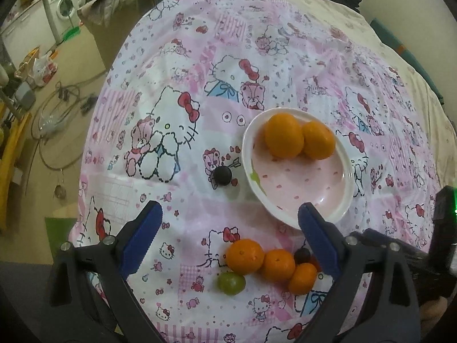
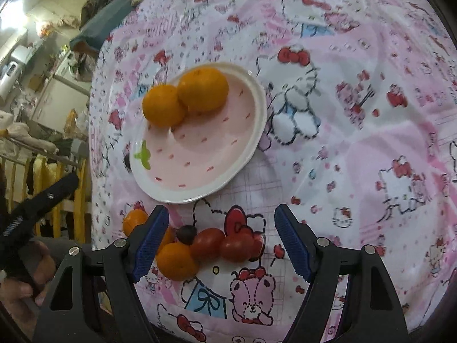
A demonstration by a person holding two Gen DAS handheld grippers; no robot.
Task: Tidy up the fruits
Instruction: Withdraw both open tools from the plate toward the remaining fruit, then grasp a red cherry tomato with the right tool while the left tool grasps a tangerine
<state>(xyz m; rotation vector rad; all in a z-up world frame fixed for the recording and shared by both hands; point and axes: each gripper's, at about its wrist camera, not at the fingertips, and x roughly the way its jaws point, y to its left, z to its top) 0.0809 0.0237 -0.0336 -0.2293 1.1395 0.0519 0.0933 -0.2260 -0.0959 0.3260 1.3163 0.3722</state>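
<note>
A pink plate with a white rim (image 1: 297,184) (image 2: 200,160) lies on the Hello Kitty cloth and holds two oranges (image 1: 284,135) (image 2: 202,88). Near me, a cluster of three oranges (image 1: 245,255), a green grape (image 1: 231,283) and a dark grape (image 1: 302,255) lies on the cloth. A dark grape (image 1: 222,175) sits alone left of the plate. In the right wrist view, two red tomatoes (image 2: 225,244), a dark grape (image 2: 186,233) and oranges (image 2: 175,260) lie between the fingers. My left gripper (image 1: 228,240) is open and empty above the cluster. My right gripper (image 2: 221,244) is open and empty over the tomatoes.
The patterned cloth (image 1: 200,57) covers a bed. The bed's left edge drops to a floor with cables (image 1: 57,108), bags and a washing machine (image 1: 64,7). A cream blanket (image 1: 400,43) lies at the far right.
</note>
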